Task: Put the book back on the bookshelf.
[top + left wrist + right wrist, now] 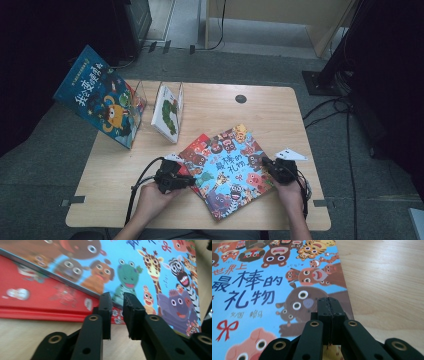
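A blue picture book (230, 170) covered in cartoon animals lies tilted on the wooden table (280, 115), overlapping a red book (192, 150) beneath its left side. My left gripper (192, 181) points at the blue book's left edge. In the left gripper view its jaws (117, 302) stand a narrow gap apart in front of the blue cover (130, 255) and the red book's edge (37, 302), gripping nothing. My right gripper (267, 164) sits at the blue book's right edge. In the right gripper view its jaws (328, 301) are pressed together over the cover (257, 285).
A large blue book (102, 97) stands propped at the table's far left corner. A white book (167, 112) stands upright in a clear holder beside it. A small black disc (241, 99) lies near the far edge. Bare wood (387, 277) runs to the book's right.
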### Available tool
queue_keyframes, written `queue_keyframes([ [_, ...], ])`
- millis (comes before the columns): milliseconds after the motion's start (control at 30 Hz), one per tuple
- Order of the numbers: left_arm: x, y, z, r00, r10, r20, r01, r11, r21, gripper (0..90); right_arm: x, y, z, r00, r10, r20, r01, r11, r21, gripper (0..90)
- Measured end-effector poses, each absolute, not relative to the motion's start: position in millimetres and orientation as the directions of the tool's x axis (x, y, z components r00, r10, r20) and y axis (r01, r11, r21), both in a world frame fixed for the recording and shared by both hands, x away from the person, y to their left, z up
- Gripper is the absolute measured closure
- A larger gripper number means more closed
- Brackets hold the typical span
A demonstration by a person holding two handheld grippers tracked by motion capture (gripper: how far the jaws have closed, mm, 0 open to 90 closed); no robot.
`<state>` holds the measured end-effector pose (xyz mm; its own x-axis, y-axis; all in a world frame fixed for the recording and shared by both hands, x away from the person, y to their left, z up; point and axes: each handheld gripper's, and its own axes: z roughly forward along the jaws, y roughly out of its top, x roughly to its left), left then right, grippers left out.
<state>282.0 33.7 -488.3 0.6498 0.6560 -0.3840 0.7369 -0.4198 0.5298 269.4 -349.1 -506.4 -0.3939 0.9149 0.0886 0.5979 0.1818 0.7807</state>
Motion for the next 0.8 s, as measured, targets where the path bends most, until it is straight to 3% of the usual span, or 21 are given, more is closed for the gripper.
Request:
queue_keyframes([
  [467,313.5,51.9,-477.8,0.659,0.650,-0.379,0.722,-0.406,0.560,55.6,225.8,-366.9,-505.1,-0.343,0.936,0.080,0.619,0.161,0.769,90.0],
  [800,330.7,58.8,-478.4,0.658,0.651,-0.379,0.723,-0.404,0.560,46.0,197.8,-378.4,-505.2,-0.300,0.951,0.081,0.630,0.134,0.765,90.0],
])
